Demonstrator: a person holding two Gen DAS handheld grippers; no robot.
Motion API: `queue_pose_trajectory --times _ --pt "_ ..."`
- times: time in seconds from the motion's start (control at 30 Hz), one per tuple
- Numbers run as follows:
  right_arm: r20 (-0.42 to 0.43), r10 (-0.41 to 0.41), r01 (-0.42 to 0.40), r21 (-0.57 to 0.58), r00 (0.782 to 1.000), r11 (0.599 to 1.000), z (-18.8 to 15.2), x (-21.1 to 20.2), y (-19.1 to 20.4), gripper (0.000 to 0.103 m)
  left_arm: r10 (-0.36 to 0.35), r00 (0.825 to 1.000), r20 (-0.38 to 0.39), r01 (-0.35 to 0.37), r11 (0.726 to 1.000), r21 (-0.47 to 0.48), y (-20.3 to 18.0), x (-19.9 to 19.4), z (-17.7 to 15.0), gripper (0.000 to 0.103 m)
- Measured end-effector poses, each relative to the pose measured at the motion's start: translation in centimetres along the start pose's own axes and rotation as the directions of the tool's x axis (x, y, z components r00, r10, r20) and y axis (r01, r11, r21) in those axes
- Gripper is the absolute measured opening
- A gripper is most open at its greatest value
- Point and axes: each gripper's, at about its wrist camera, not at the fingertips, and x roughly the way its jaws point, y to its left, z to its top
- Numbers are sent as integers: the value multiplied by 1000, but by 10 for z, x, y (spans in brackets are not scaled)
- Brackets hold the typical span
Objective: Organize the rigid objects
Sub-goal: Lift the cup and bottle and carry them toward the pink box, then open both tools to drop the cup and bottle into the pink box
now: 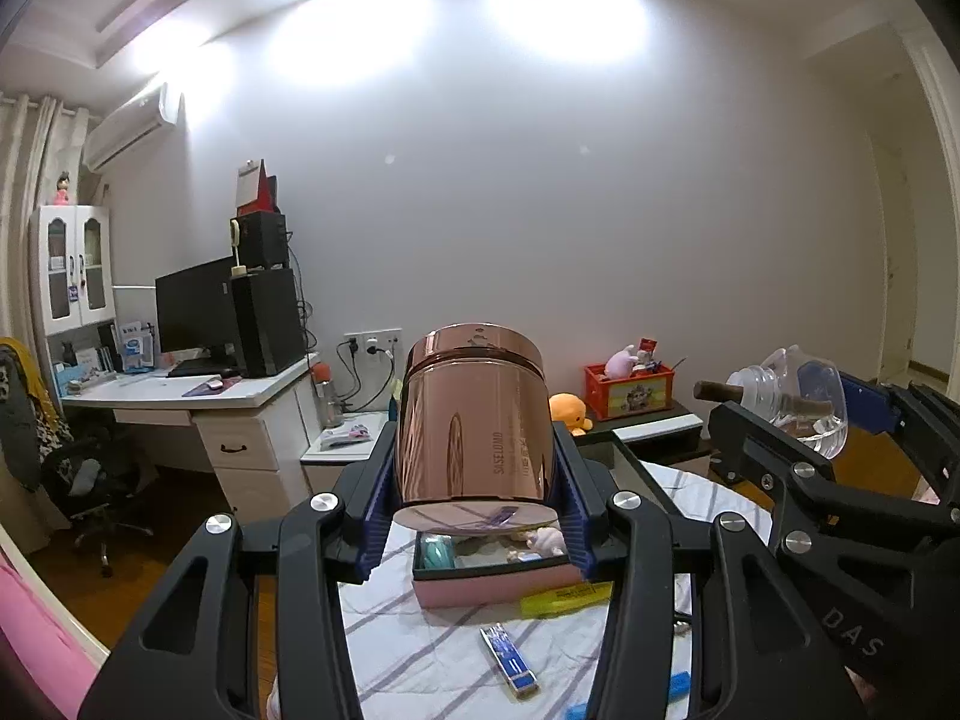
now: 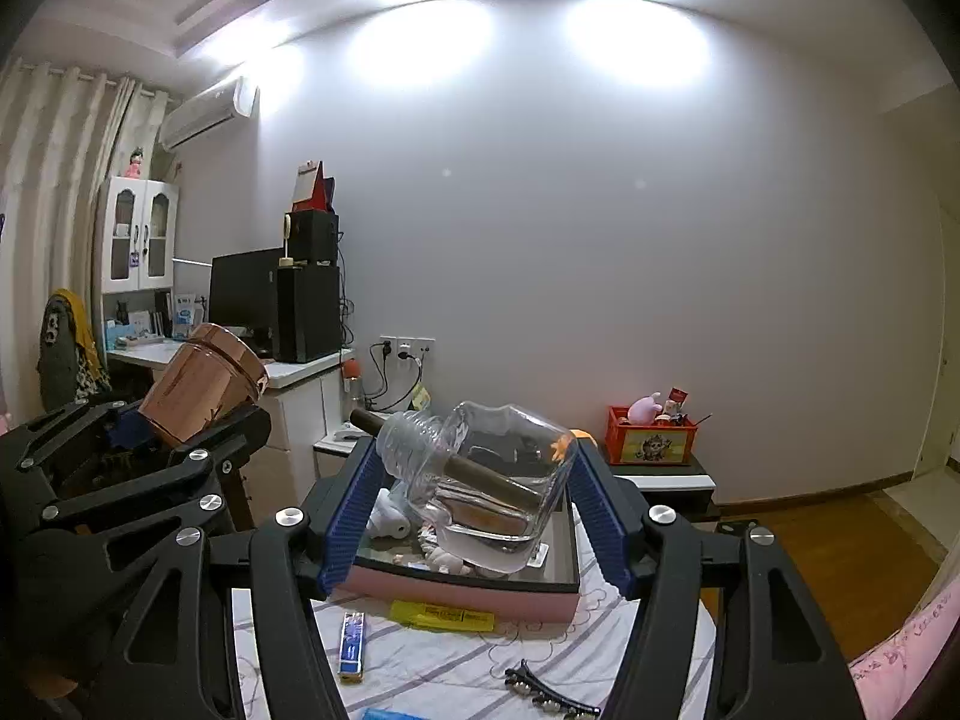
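My left gripper (image 1: 474, 498) is shut on a shiny rose-gold jar (image 1: 474, 426), held upright above a pink open box (image 1: 492, 582) on the striped cloth. The same jar (image 2: 201, 387) shows tilted at the left of the right wrist view. My right gripper (image 2: 474, 516) is shut on a clear glass bottle (image 2: 486, 480) that lies on its side with a dark stick through it, above the pink box (image 2: 468, 591). That bottle (image 1: 798, 402) also appears at the right edge of the left wrist view, between blue pads.
Inside the box lie small trinkets. On the striped cloth (image 2: 450, 660) rest a yellow strip (image 2: 441, 615), a blue-and-white stick (image 2: 352, 648) and a black hair clip (image 2: 549, 696). A desk with monitor (image 1: 192, 312) stands left, a red crate (image 1: 630, 390) at the back.
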Motion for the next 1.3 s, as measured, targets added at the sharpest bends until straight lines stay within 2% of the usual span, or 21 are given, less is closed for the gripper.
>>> queue_pose_trajectory --times 0.27,0.4,0.53,0.6,0.7,0.83,0.97,1.1,1.17,1.27,1.3 --pt "-46 5 -5 -7 999 1000 -7 46 -6 65 15 999 -52 -13 999 34 -3 53 -6 47" --pt "-112 0 -2 -14 994 1000 -16 89 -13 65 -16 991 -132 20 999 33 -4 102 -16 47" --pt "-209 -7 3 -21 978 1000 -31 138 -22 65 -39 969 -244 47 999 27 -7 161 -36 47" --pt "-274 -12 5 -24 962 1000 -45 164 -26 65 -35 954 -298 48 998 34 -10 189 -49 47" --pt "-368 22 -18 15 929 1000 -68 194 -34 65 -57 930 -362 71 997 26 -15 221 -65 47" --pt "-428 -2 9 14 904 1000 -90 212 -41 65 -74 897 -435 97 995 31 -26 252 -87 47" --pt "-464 -31 36 3 885 999 -101 222 -50 65 -62 884 -464 99 993 57 -30 269 -95 49" --pt "-492 -54 63 3 869 998 -107 234 -58 65 -16 897 -442 58 995 82 -25 274 -94 52" --pt "-505 -72 79 -8 860 997 -111 236 -60 65 -5 901 -435 40 996 73 -21 274 -96 72" --pt "-503 -95 94 -27 859 995 -109 233 -60 68 -5 901 -434 31 998 53 -14 271 -95 78" --pt "-498 -90 94 -17 863 995 -108 230 -61 74 2 903 -429 22 998 51 -12 267 -92 80"
